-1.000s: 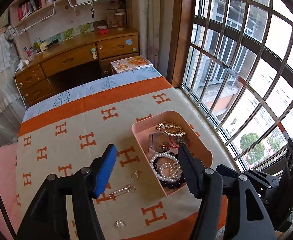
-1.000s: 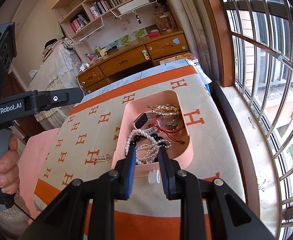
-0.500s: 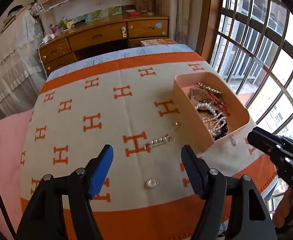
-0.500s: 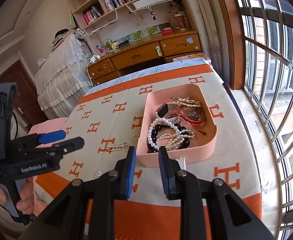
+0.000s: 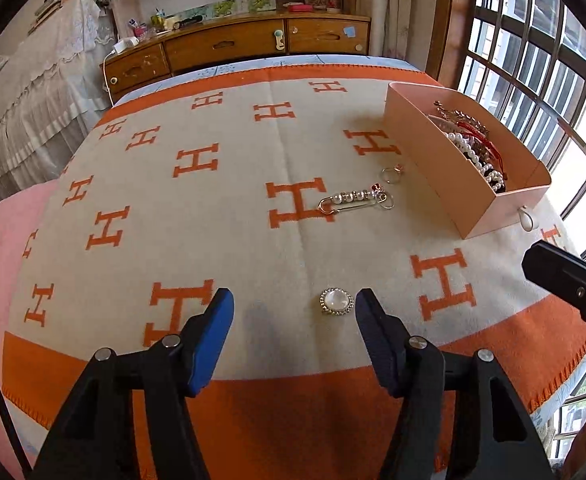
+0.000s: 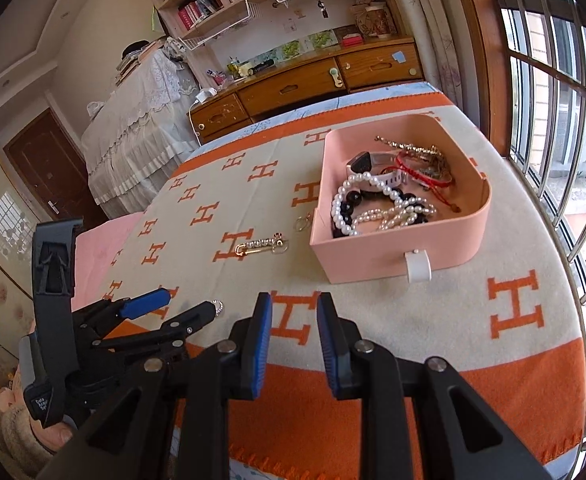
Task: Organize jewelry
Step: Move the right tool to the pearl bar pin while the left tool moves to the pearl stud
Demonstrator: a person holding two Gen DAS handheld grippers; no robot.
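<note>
A round white brooch [image 5: 336,301] lies on the orange-and-beige blanket [image 5: 229,208] between the tips of my open left gripper [image 5: 293,304], nearer the right finger. A pearl safety pin [image 5: 353,201] and a small ring [image 5: 392,173] lie farther on, beside the pink tray [image 5: 433,152]. The tray [image 6: 397,248] holds pearl bracelets [image 6: 373,210], a watch and red cords. My right gripper [image 6: 293,312] is empty, jaws a little apart, held above the blanket's near edge. The left gripper [image 6: 181,306] shows at lower left, with the brooch [image 6: 217,306] at its tip.
A barred window [image 5: 533,80] runs along the right. A wooden desk with drawers [image 5: 245,48] stands behind the table. A lace-covered bed [image 6: 141,120] is at the left. The blanket's orange border [image 6: 493,392] marks the near table edge.
My left gripper moved back and left from the tray and dropped low around the round brooch. My right gripper pulled back from the tray and rose a little.
</note>
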